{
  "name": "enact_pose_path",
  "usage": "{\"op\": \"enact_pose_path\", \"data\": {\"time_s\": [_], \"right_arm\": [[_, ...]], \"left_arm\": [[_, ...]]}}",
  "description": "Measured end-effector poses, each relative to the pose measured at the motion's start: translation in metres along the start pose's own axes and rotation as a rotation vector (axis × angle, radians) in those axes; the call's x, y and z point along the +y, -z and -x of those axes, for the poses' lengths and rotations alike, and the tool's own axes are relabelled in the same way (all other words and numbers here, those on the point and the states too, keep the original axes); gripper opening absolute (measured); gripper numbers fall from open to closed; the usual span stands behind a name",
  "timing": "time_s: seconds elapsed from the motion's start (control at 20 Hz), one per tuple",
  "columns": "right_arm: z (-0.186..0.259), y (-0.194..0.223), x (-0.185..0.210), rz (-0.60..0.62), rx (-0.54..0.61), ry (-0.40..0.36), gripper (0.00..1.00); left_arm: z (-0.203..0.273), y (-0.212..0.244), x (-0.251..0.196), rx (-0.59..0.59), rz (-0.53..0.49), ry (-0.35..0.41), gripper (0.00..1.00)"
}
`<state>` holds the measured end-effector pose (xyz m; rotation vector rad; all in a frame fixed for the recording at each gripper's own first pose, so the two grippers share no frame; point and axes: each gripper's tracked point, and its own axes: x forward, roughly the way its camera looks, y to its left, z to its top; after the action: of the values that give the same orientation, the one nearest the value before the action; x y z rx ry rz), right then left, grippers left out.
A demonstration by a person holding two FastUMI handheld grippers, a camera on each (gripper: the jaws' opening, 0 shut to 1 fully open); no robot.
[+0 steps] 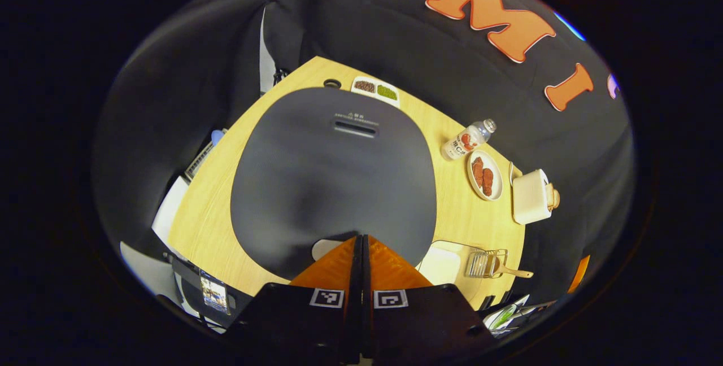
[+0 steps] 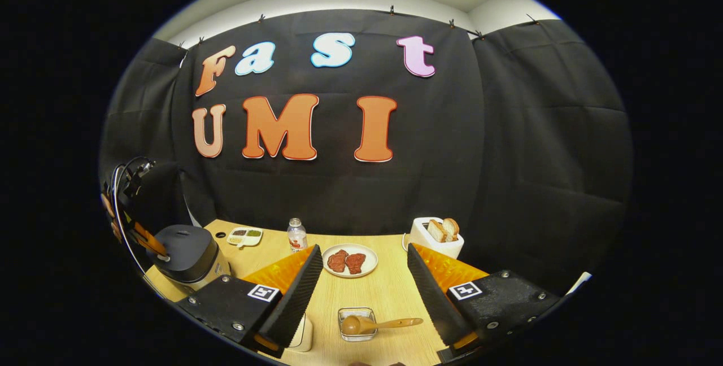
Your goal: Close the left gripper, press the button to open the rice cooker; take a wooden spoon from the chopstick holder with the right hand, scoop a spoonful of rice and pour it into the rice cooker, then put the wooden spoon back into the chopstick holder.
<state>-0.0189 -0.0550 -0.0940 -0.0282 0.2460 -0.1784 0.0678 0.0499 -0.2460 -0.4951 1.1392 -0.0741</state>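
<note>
Directly below hand-held gripper (image 1: pixel 361 244): rice cooker (image 1: pixel 333 179).

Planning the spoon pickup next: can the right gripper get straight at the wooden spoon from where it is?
Probably yes. The right gripper is open, and the wooden spoon lies across its holder just ahead between the fingers, handle pointing right, with only bare table in between.

Taking the rice cooker (image 2: pixel 189 256) as landmark, seen in the right gripper view: on the table (image 2: pixel 390 292) at far left. Behind-right of it, a divided dish (image 2: pixel 244 236); farther right, bottle (image 2: pixel 296 235), plate of meat (image 2: pixel 349 260), then toaster (image 2: pixel 435 237) holding bread. Nearer than the plate, well right of the cooker, chopstick holder (image 2: pixel 357 323) with wooden spoon (image 2: pixel 375 325) lying in it.
</note>
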Motion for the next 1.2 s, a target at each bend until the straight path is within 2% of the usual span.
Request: {"op": "enact_pose_path", "data": {"time_s": [0.05, 0.1, 0.25, 0.35, 0.5, 0.65, 0.7, 0.75, 0.9, 1.1, 1.2], "right_arm": [[0.000, 0.002, 0.000, 0.001, 0.006, 0.001, 0.94], [-0.001, 0.004, 0.001, 0.001, 0.010, 0.000, 0.94], [-0.005, 0.012, 0.005, -0.002, 0.030, -0.005, 0.94], [-0.007, 0.016, 0.012, -0.012, 0.044, -0.021, 0.94], [-0.013, 0.023, 0.023, -0.037, 0.082, -0.049, 0.94], [-0.016, 0.034, 0.025, -0.068, 0.125, -0.049, 0.94], [-0.017, 0.037, 0.025, -0.075, 0.133, -0.044, 0.97], [-0.017, 0.042, 0.023, -0.082, 0.141, -0.040, 0.94], [-0.017, 0.055, 0.017, -0.112, 0.169, -0.025, 0.94], [-0.021, 0.071, 0.005, -0.129, 0.195, -0.010, 0.94], [-0.024, 0.079, 0.001, -0.130, 0.207, -0.008, 0.94]], "left_arm": [[-0.001, -0.001, 0.001, -0.009, 0.006, 0.008, 0.07], [0.001, 0.006, 0.005, 0.014, 0.015, -0.004, 0.06], [-0.002, 0.010, 0.010, -0.054, 0.012, -0.029, 0.07], [-0.002, 0.011, 0.010, -0.159, -0.018, -0.059, 0.07], [0.005, 0.009, 0.008, -0.379, -0.137, -0.131, 0.07], [0.041, -0.008, -0.006, -0.581, -0.217, -0.176, 0.06], [0.056, -0.018, -0.011, -0.652, -0.237, -0.181, 0.06], [0.065, -0.027, -0.012, -0.717, -0.261, -0.197, 0.06], [0.100, -0.047, -0.023, -0.896, -0.310, -0.225, 0.06], [0.121, -0.031, -0.033, -0.958, -0.345, -0.218, 0.08], [0.135, -0.028, -0.036, -0.994, -0.374, -0.213, 0.15]]}}
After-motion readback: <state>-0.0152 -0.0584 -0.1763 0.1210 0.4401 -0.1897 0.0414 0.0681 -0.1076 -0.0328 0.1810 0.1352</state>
